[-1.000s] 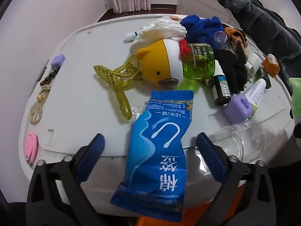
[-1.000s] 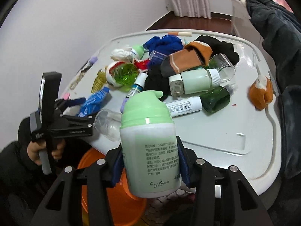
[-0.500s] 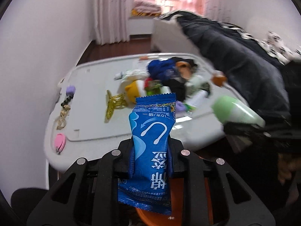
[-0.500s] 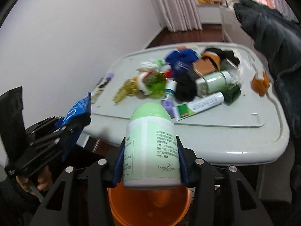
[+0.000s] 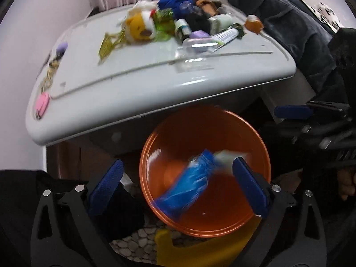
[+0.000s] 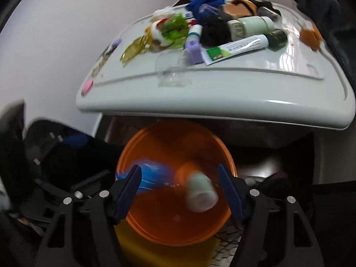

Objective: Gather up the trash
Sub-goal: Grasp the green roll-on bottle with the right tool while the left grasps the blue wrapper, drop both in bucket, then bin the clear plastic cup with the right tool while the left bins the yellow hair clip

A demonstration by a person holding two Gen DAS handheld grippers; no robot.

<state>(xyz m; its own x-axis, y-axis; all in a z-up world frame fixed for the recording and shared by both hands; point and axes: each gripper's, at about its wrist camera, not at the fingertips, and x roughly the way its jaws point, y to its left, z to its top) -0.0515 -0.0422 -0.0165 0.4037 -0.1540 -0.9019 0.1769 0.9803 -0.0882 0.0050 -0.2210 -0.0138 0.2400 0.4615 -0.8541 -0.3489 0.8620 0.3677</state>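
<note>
An orange bin (image 5: 255, 138) (image 6: 224, 153) stands on the floor under the table's near edge. A blue snack wrapper (image 5: 189, 182) (image 6: 151, 175) is blurred in mid-fall inside it. Beside it a pale green lotion bottle (image 6: 200, 193) (image 5: 229, 158) also drops, blurred. My left gripper (image 5: 178, 184) hangs over the bin, its jaws opening wide; the wrapper lies between them, untouched by the pads. My right gripper (image 6: 180, 189) is above the bin too, jaws opening, and the bottle is loose between its fingers.
The grey table (image 5: 155, 89) (image 6: 222, 93) carries a pile: yellow plush toy (image 5: 140, 26), green bottle (image 5: 165, 20), toothpaste tube (image 6: 238, 46), clear cup (image 6: 171, 69), blue cloth (image 6: 207, 2), socks, pink item (image 5: 42, 102). A yellow stool (image 5: 200, 251) sits beneath the bin. Dark bedding (image 5: 289, 15) lies on the right.
Both grippers swung from the table down over the orange bin. The left closed on the wrapper, carried it and let go; the right released the lotion bottle. Both items now fall.
</note>
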